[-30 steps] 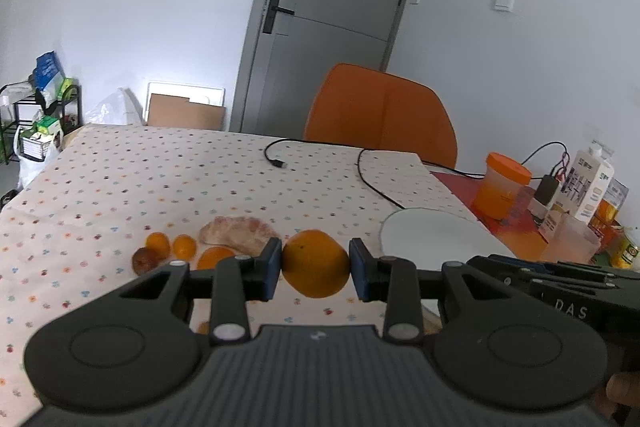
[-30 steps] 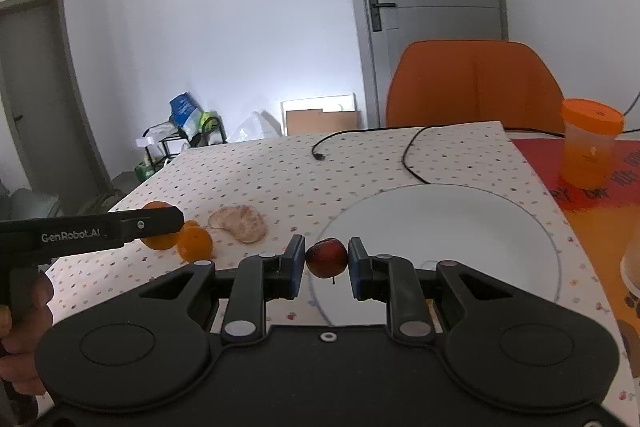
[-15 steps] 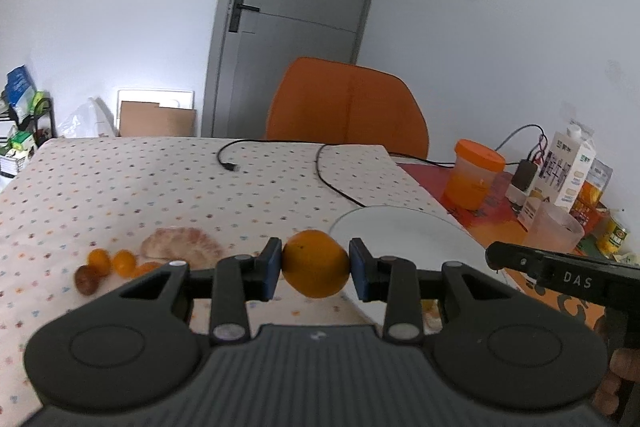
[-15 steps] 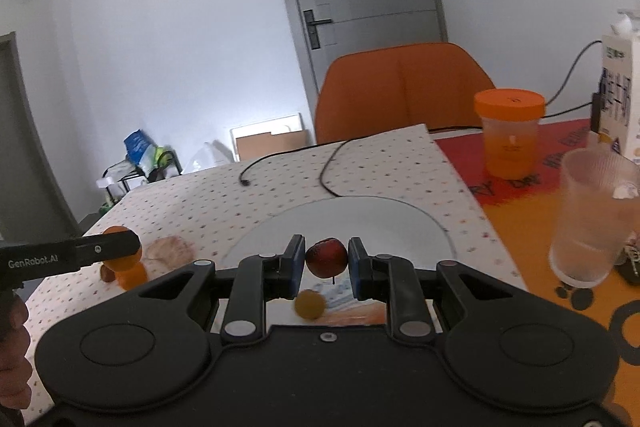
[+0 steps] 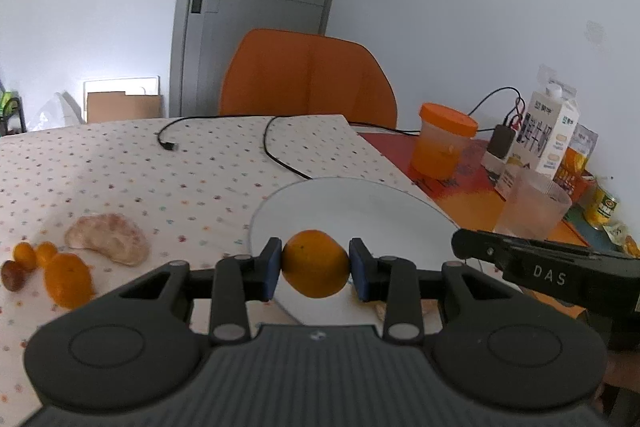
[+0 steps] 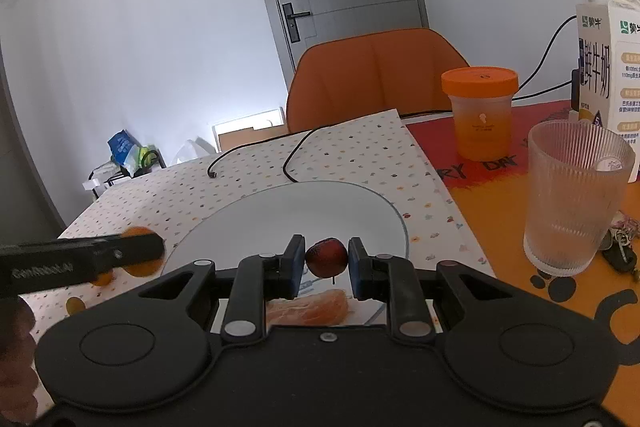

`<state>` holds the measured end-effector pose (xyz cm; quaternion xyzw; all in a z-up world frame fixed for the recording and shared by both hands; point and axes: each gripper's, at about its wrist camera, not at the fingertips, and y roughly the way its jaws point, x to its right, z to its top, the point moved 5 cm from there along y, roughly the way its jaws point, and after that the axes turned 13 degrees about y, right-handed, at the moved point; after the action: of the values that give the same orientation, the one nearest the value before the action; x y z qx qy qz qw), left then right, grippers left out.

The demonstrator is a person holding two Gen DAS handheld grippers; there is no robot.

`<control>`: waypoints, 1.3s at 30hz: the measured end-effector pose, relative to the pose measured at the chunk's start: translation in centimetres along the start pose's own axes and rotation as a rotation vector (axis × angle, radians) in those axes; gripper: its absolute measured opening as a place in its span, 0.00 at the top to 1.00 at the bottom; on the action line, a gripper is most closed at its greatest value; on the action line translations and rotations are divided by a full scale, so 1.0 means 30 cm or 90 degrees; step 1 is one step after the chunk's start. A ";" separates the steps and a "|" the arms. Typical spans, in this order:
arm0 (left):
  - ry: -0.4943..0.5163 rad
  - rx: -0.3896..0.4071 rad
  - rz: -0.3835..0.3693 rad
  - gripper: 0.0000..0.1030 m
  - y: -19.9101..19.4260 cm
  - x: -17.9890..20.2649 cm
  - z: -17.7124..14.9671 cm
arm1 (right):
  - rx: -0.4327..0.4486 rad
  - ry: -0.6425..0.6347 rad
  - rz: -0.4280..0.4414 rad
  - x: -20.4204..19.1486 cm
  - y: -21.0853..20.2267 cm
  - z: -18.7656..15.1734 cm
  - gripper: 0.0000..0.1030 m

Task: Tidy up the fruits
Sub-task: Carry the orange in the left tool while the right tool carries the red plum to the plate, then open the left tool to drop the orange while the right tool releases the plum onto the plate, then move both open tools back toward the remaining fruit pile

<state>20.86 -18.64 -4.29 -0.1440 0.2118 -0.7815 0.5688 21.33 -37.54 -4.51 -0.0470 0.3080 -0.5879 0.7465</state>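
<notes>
My left gripper (image 5: 315, 263) is shut on an orange (image 5: 315, 263) and holds it above the near left rim of the white plate (image 5: 360, 203). My right gripper (image 6: 326, 259) is shut on a small dark red fruit (image 6: 326, 256) above the near part of the same plate (image 6: 280, 219). An orange fruit segment (image 6: 308, 309) lies on the plate under the right gripper. Left of the plate lie a peeled pomelo piece (image 5: 108, 243), a tangerine (image 5: 68, 279), two small orange fruits (image 5: 36, 255) and a brown fruit (image 5: 14, 275).
The dotted tablecloth (image 5: 120, 171) bears a black cable (image 5: 280, 155). To the right stand a ribbed glass (image 6: 576, 199), an orange-lidded jar (image 6: 480, 115) and a milk carton (image 6: 608, 59). An orange chair (image 5: 308, 75) stands behind the table.
Both grippers have moved right over the plate, each still holding its fruit. The loose fruits have slid to the left edge of the left wrist view.
</notes>
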 end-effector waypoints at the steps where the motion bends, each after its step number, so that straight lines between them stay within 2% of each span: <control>1: 0.001 -0.001 -0.002 0.66 0.005 0.006 0.001 | 0.000 0.000 0.001 0.002 0.000 0.002 0.79; 6: 0.002 -0.005 -0.006 0.66 0.025 0.026 0.002 | 0.002 -0.004 0.005 0.004 -0.001 0.005 0.78; 9: 0.009 0.004 0.006 0.61 0.013 0.023 0.008 | 0.006 -0.003 0.003 0.003 -0.009 0.004 0.65; 10: 0.009 0.004 0.009 0.59 0.007 0.017 0.010 | 0.009 -0.005 0.003 0.002 -0.012 0.005 0.62; 15: -0.009 0.011 0.025 0.45 -0.026 -0.025 0.015 | 0.008 0.002 0.006 -0.006 -0.025 0.007 0.60; 17: -0.008 0.013 0.036 0.38 -0.040 -0.039 0.013 | 0.009 0.005 0.008 -0.011 -0.033 0.004 0.53; 19: -0.009 0.015 0.044 0.35 -0.054 -0.054 0.011 | 0.010 0.004 0.012 -0.022 -0.041 -0.001 0.44; 21: -0.013 0.016 0.050 0.30 -0.068 -0.070 0.008 | 0.008 0.000 0.016 -0.036 -0.047 -0.005 0.41; 23: -0.014 0.016 0.060 0.23 -0.084 -0.085 0.005 | 0.009 0.000 0.022 -0.052 -0.054 -0.008 0.34; 25: -0.013 0.016 0.069 0.21 -0.098 -0.099 0.003 | 0.011 -0.004 0.027 -0.070 -0.061 -0.010 0.24; 29: -0.015 0.016 0.089 0.17 -0.125 -0.131 -0.004 | 0.004 -0.011 0.039 -0.108 -0.065 -0.019 0.17; 31: -0.017 0.016 0.097 0.15 -0.138 -0.150 -0.010 | 0.004 -0.017 0.043 -0.128 -0.067 -0.023 0.08; 36: -0.026 0.015 0.133 0.12 -0.180 -0.209 -0.041 | 0.000 -0.036 0.051 -0.178 -0.070 -0.028 0.00; 39: -0.039 0.010 0.143 0.11 -0.208 -0.249 -0.057 | -0.007 -0.039 0.057 -0.207 -0.067 -0.033 0.00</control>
<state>17.22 -9.60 -2.58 -0.1384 0.2029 -0.7098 0.6602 18.37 -32.22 -1.92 -0.0551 0.2900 -0.5508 0.7807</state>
